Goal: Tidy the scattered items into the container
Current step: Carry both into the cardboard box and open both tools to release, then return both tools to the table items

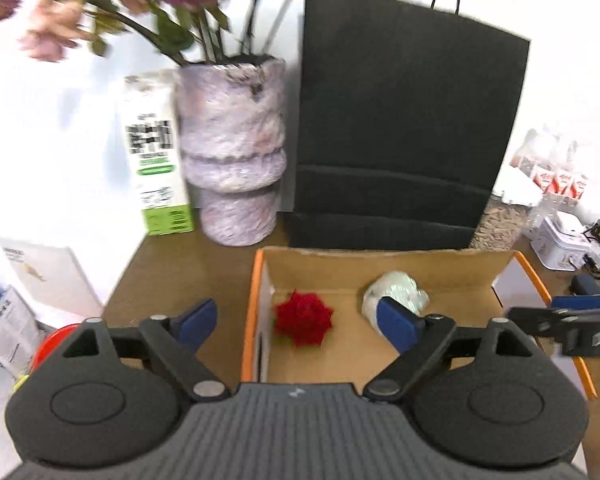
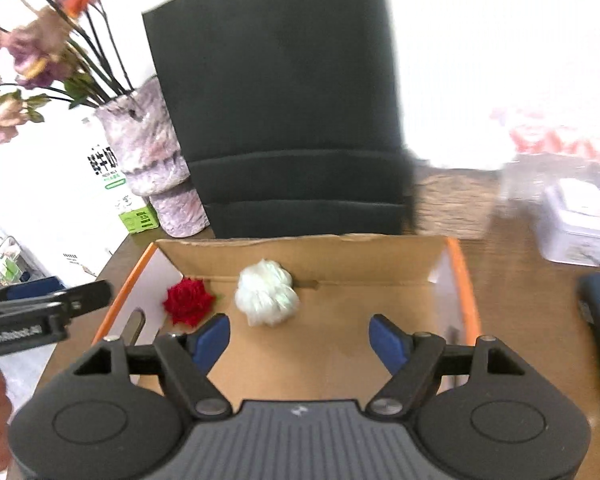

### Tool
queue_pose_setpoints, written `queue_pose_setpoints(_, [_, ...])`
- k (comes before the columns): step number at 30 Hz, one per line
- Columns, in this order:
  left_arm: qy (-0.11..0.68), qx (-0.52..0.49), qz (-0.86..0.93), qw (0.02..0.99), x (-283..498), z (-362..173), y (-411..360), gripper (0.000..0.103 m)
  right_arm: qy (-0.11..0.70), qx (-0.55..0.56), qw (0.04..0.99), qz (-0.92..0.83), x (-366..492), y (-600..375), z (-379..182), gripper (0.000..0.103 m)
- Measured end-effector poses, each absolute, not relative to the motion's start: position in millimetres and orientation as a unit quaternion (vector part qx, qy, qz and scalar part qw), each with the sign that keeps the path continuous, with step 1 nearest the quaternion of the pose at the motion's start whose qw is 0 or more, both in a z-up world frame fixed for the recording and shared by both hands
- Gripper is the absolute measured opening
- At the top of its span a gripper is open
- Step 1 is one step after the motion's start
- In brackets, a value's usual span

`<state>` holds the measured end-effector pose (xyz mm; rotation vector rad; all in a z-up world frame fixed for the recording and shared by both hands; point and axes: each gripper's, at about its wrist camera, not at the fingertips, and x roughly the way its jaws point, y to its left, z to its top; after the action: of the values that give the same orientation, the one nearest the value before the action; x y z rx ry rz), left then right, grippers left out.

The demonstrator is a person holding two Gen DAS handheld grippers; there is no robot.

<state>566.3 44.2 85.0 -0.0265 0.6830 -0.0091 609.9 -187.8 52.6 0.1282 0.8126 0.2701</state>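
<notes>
Left gripper [image 1: 296,326], black with blue pads, jaws wide, empty; right gripper [image 2: 300,340] likewise. Frame centre: open cardboard box [image 2: 380,256] holding red fabric rose [image 2: 189,301] beside white fluffy pompom [image 2: 267,293].

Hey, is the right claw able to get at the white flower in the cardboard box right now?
Probably yes. The right claw is open and empty, pointing down into the open-topped cardboard box. The white flower lies just ahead of its left finger, with bare box floor between. The red flower sits off to the side.
</notes>
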Motion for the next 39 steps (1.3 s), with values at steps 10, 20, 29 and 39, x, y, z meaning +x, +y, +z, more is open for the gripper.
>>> queue_pose_setpoints(10, [0.301,-0.006,-0.007,0.954,439,129,41,0.101,0.356,0.066,0.925,0.113,474,-247,94,0.083])
queue_pose_setpoints(20, [0.245,-0.005,-0.072,0.967,289,112,31,0.103,0.329,0.072,0.929,0.152,333,-256,82,0.089])
queue_pose_setpoints(29, [0.205,-0.005,-0.047,0.978,144,55,25,0.103,0.288,0.059,0.946,0.138,192,-261,38,0.093])
queue_pose_setpoints(39, [0.177,0.034,-0.033,0.983,63,-1,-7,0.103,0.272,0.060,0.955,0.100,94,-237,-23,0.095])
